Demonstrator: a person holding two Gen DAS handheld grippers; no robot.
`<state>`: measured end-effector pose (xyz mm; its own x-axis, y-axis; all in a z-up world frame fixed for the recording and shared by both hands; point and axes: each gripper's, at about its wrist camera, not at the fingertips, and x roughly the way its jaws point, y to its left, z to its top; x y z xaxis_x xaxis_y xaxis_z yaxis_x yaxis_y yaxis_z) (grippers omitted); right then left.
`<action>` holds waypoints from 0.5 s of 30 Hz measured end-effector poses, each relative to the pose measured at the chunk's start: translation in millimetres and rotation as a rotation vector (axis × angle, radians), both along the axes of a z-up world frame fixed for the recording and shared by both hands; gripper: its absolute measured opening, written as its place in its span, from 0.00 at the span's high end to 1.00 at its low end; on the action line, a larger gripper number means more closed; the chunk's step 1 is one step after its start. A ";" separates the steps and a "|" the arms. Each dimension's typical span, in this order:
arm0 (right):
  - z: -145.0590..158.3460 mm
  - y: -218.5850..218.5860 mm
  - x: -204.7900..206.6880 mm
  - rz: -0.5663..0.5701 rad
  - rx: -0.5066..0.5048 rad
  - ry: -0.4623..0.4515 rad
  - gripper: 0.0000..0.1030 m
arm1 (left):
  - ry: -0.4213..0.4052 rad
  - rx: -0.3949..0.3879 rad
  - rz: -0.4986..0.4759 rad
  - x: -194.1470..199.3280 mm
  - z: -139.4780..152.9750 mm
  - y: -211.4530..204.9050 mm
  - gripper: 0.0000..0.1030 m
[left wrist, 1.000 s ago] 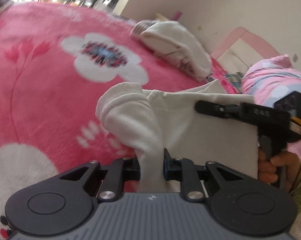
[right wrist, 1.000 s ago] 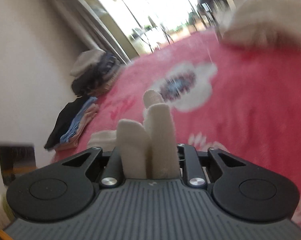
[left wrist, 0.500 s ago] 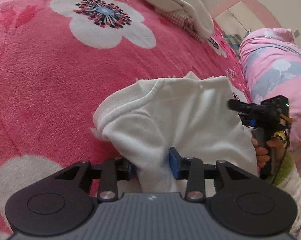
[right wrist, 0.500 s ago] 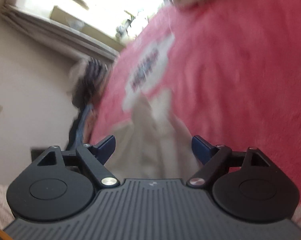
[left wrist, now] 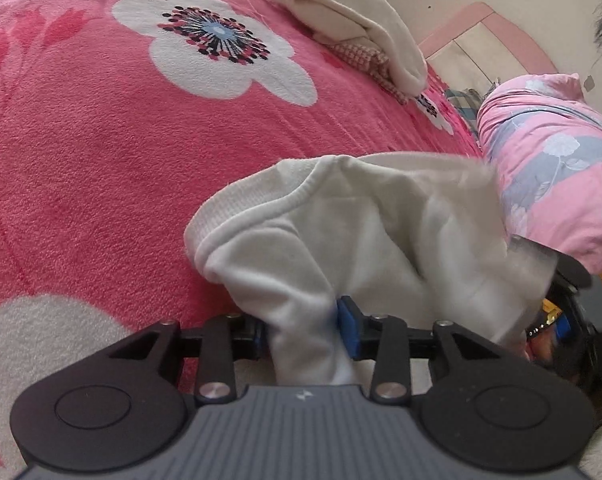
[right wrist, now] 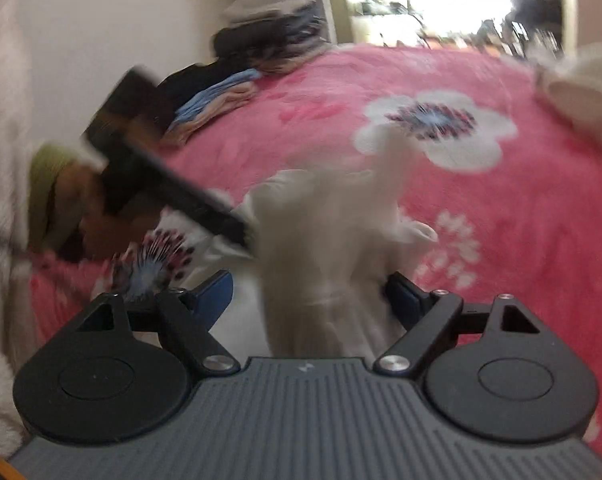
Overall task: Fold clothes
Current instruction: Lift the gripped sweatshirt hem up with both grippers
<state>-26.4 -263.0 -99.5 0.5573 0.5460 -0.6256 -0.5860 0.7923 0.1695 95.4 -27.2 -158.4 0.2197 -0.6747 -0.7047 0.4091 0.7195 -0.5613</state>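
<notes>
fold half done: left gripper (left wrist: 303, 330) clamps white garment (left wrist: 365, 232), right gripper (right wrist: 311, 294) spread wide, cloth loose between; flattening left

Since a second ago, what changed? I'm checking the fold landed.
The right tongs opened and let go of the white garment, which dropped onto the pink blanket. The left tongs loosened but still pinch it. Clothes piles unchanged.

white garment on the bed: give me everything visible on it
The white garment looks like soft fleece with a ribbed band along one edge. It lies crumpled and partly bunched on the pink blanket. A fold of it sits between the left gripper fingers. The right gripper straddles it, wide open.
</notes>
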 end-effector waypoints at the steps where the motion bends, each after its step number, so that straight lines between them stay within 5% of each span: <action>1: 1.8 4.5 -5.0 0.025 -0.017 -0.027 0.19 | 0.000 0.000 0.003 -0.2 0.1 0.1 0.63; 8: 5.7 5.2 -5.1 0.041 -0.036 -0.076 0.20 | -0.016 0.005 0.011 -3.1 0.2 -1.0 0.63; 15: -9.1 -28.5 18.7 -0.171 0.005 -0.014 0.20 | -0.037 0.000 0.019 -7.7 0.7 0.0 0.63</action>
